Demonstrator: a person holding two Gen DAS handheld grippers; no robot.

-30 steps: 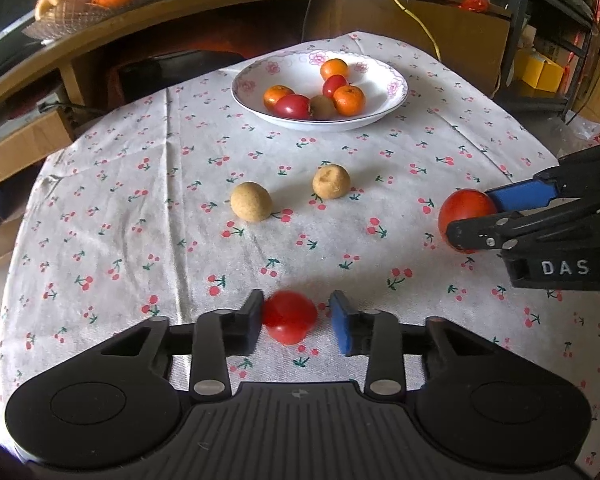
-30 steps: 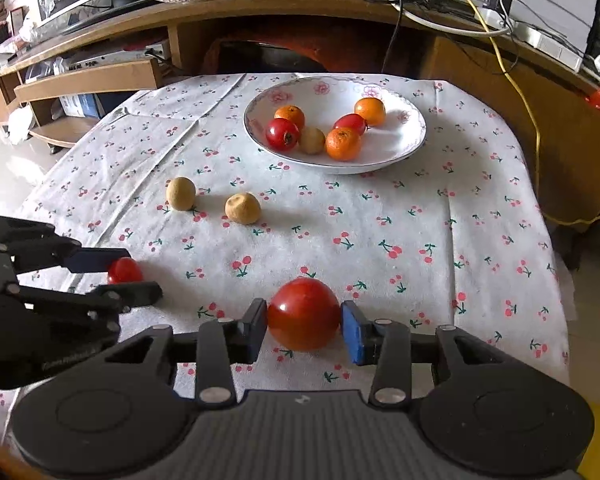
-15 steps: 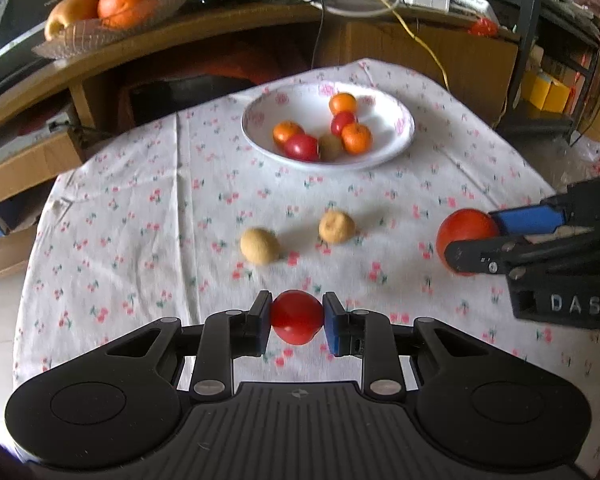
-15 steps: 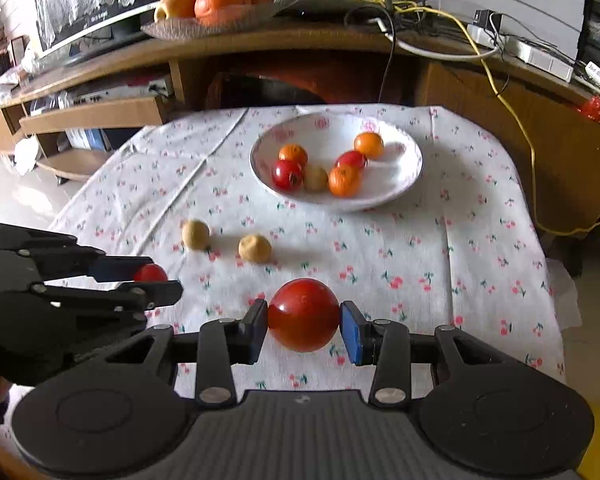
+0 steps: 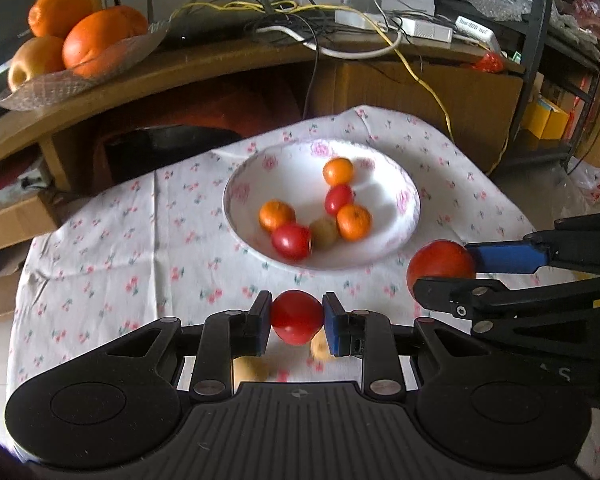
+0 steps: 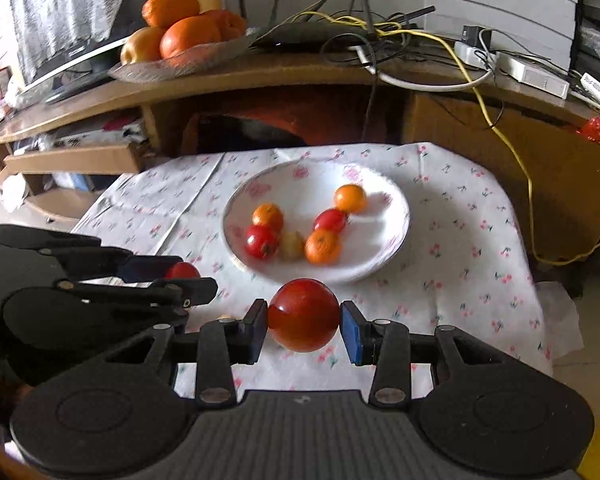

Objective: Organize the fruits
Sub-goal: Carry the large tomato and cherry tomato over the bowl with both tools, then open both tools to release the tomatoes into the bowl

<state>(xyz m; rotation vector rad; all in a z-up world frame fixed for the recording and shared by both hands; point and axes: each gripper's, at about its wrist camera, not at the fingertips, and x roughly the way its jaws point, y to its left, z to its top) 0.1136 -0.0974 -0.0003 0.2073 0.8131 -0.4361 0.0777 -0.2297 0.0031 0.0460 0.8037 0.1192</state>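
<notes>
My left gripper (image 5: 297, 316) is shut on a small red tomato (image 5: 296, 317), held in the air short of the white flowered bowl (image 5: 404, 204). In the right wrist view, my right gripper (image 6: 303, 316) is shut on a large red tomato (image 6: 303, 314), also raised just before the bowl (image 6: 396, 200). The bowl holds several small oranges, red tomatoes and one tan fruit. Two tan round fruits (image 5: 320, 346) lie on the cloth below the left gripper, partly hidden by its fingers. Each gripper shows in the other's view: the right one (image 5: 444, 270) at right, the left one (image 6: 182, 276) at left.
A cherry-print cloth (image 5: 112, 248) covers the small table. Behind it runs a curved wooden shelf (image 5: 204, 64) with a glass dish of large oranges (image 5: 96, 40) and tangled cables (image 5: 340, 40). The floor drops away past the table's right edge (image 6: 540, 280).
Both grippers have risen from the cloth with their tomatoes and moved forward toward the bowl. The two tan fruits now lie under the left gripper.
</notes>
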